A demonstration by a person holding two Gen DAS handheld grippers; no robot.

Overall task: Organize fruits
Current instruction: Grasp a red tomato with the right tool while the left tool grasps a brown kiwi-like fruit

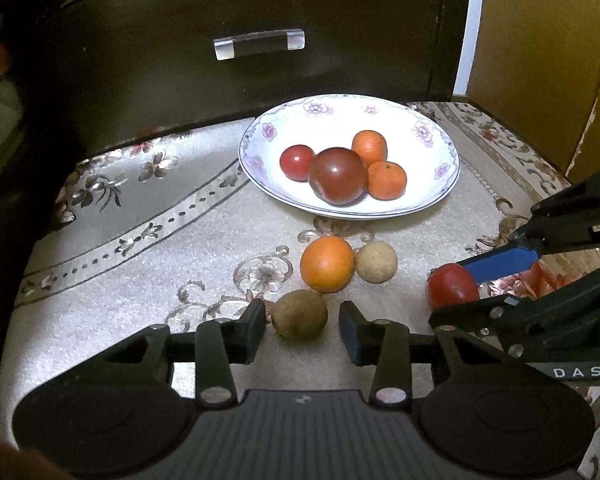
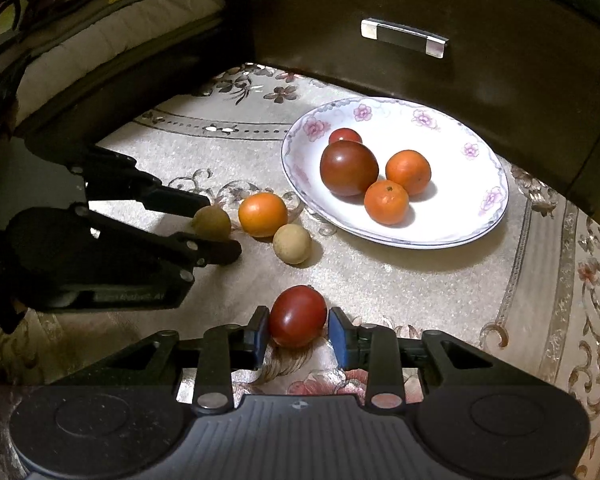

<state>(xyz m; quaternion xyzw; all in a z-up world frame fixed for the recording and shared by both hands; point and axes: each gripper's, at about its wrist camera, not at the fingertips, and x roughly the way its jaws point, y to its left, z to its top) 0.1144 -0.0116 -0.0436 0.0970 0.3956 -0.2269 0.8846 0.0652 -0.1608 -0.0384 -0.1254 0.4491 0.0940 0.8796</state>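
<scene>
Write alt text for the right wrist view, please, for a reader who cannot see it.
The right gripper brackets a red tomato on the cloth, jaws open. Behind it, a floral plate holds two tomatoes and two oranges. At left, the left gripper brackets a kiwi beside an orange and a tan fruit.

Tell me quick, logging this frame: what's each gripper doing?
Left gripper: open around the kiwi, not touching.
Right gripper: open around the red tomato.
</scene>
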